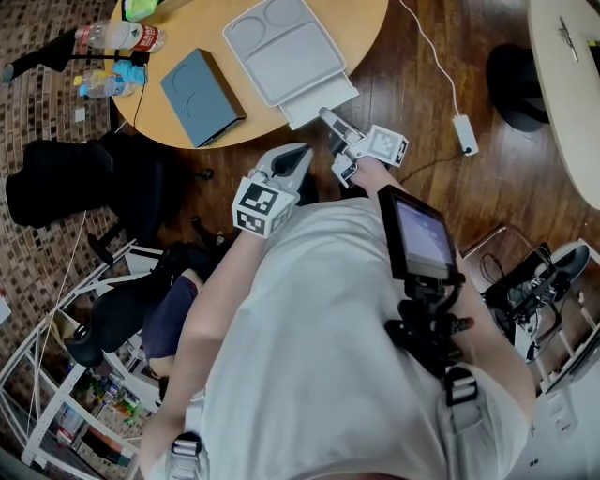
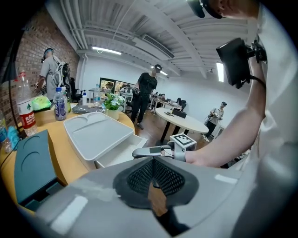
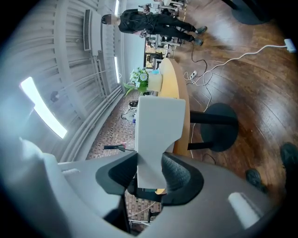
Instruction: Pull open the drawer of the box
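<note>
A grey box (image 1: 281,52) with a tray-shaped lid sits on the round wooden table (image 1: 366,23). Its white drawer (image 1: 319,98) sticks out over the table's near edge. My right gripper (image 1: 328,119) is shut on the drawer's front lip; in the right gripper view the drawer front (image 3: 156,135) runs between the pads as a pale panel. The left gripper view shows the box (image 2: 98,135), the pulled-out drawer (image 2: 118,153) and the right gripper (image 2: 139,152) at its front. My left gripper (image 1: 292,161) hangs off the table below the edge, shut with nothing in it.
A blue-grey case (image 1: 202,97) lies left of the box. Bottles (image 1: 117,37) stand at the table's left rim. A black chair (image 1: 84,178) is below left. A white cable with adapter (image 1: 464,134) crosses the wooden floor. A second table (image 1: 572,84) is at the right.
</note>
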Motion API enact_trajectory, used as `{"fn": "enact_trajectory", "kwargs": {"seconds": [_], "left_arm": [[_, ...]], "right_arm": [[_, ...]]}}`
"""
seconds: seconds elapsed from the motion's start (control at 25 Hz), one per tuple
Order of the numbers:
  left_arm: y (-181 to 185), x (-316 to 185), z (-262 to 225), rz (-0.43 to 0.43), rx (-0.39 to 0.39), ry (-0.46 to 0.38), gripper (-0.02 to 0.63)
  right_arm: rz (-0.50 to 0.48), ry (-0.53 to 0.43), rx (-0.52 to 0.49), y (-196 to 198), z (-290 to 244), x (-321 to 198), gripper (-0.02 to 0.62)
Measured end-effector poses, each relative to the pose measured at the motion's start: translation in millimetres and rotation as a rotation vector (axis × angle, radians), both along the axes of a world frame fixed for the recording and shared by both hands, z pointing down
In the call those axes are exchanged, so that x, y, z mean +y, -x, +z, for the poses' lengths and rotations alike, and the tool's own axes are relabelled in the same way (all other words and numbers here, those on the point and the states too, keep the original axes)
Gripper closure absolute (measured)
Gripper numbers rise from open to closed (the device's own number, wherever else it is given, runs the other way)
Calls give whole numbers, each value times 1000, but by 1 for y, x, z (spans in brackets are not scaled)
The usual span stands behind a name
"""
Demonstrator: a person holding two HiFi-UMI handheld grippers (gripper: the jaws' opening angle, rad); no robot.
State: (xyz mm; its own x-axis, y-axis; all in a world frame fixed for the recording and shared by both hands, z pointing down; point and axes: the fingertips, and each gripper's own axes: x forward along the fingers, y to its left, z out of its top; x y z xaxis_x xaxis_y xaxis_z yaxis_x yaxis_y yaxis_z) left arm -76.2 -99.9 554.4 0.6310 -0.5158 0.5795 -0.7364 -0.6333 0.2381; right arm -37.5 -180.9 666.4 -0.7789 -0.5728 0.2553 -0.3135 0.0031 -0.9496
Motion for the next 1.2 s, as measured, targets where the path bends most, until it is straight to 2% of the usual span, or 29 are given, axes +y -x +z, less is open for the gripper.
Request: {"fn": "enact_trajectory", "kwargs": {"seconds": [0.04, 0.08, 0.16, 0.2, 0.28, 0.32, 0.48, 0.52, 0.64, 0.72, 0.96, 1.08, 1.12, 1.2], "left_arm": [[-4, 1, 0, -2, 2, -4, 600], [-8, 3, 0, -5, 2, -7, 600], [-16, 7, 1, -11, 2, -11, 600], [-20, 10, 2, -11, 0, -13, 600], [-26, 16, 3, -5, -6, -15, 600], [-27, 19, 4, -3, -8, -15, 600], [-24, 22, 2, -9, -7, -20, 600], [-24, 23, 1, -11, -4, -24, 600], [-26, 27, -3, -16, 9, -36, 600], [-30, 34, -1, -16, 22, -34, 600], [-37, 62, 4, -29, 49, -33, 600], [-35, 75, 4, -61, 57, -28, 600], [-34, 79, 4, -69, 58, -26, 600], [-32, 85, 5, -82, 56, -26, 600]], "right_arm": [[-5, -1, -5, -2, -1, 3, 423], [-10, -18, -56, 0, -8, 6, 423], [-16, -73, -237, 8, -32, 8, 425], [-22, -74, -238, 5, -31, 11, 425], [-39, -25, -65, -13, -6, 20, 426], [-43, -11, -20, -18, 1, 24, 426], [-42, -12, -6, -21, 2, 31, 428], [-39, -18, -44, -19, -4, 33, 428], [-18, -65, -357, 0, -45, 39, 430], [-12, -67, -412, 0, -50, 47, 430], [-14, -75, -322, -19, -38, 68, 430], [-30, -43, -157, -36, -16, 85, 430], [-32, -35, -134, -39, -12, 89, 430], [-30, -41, -206, -33, -18, 92, 430]]}}
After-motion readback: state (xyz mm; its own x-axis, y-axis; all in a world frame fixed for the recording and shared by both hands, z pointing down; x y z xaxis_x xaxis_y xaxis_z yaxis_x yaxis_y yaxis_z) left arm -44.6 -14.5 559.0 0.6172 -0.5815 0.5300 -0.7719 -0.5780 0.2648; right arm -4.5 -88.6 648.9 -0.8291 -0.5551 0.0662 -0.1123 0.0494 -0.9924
